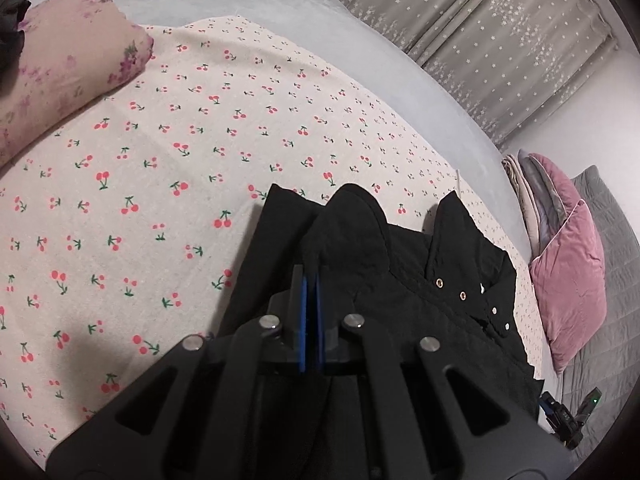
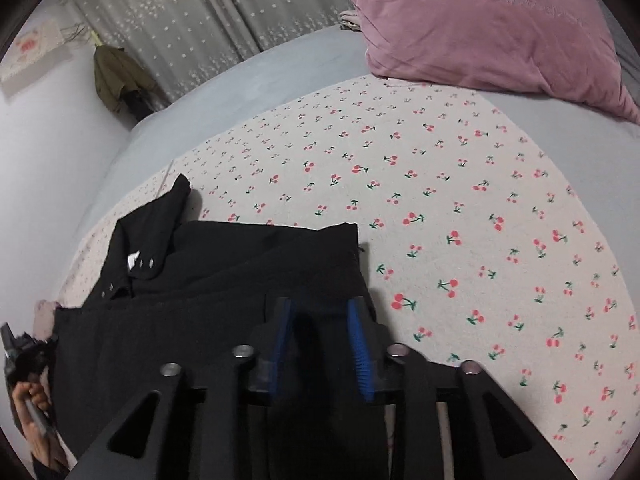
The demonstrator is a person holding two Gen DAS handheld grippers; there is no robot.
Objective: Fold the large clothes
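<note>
A black jacket [image 1: 404,276] with metal snaps lies on the cherry-print sheet [image 1: 180,152]; it also shows in the right wrist view [image 2: 224,280]. My left gripper [image 1: 310,280] is shut on a fold of the black jacket, its blue pads pressed together with fabric between. My right gripper [image 2: 320,312] is open, its blue pads [image 2: 356,332] apart and straddling a fold of the jacket at its right edge. The other gripper shows at the edge of each view, in the left wrist view [image 1: 568,420] and in the right wrist view [image 2: 24,356].
A floral pillow [image 1: 64,80] lies at the sheet's far left. A pink velvet cushion [image 1: 572,268] and folded bedding [image 1: 528,192] sit to the right; the cushion also shows in the right wrist view [image 2: 480,28]. Starred curtains [image 1: 500,40] hang behind. A green coat [image 2: 116,76] hangs by the wall.
</note>
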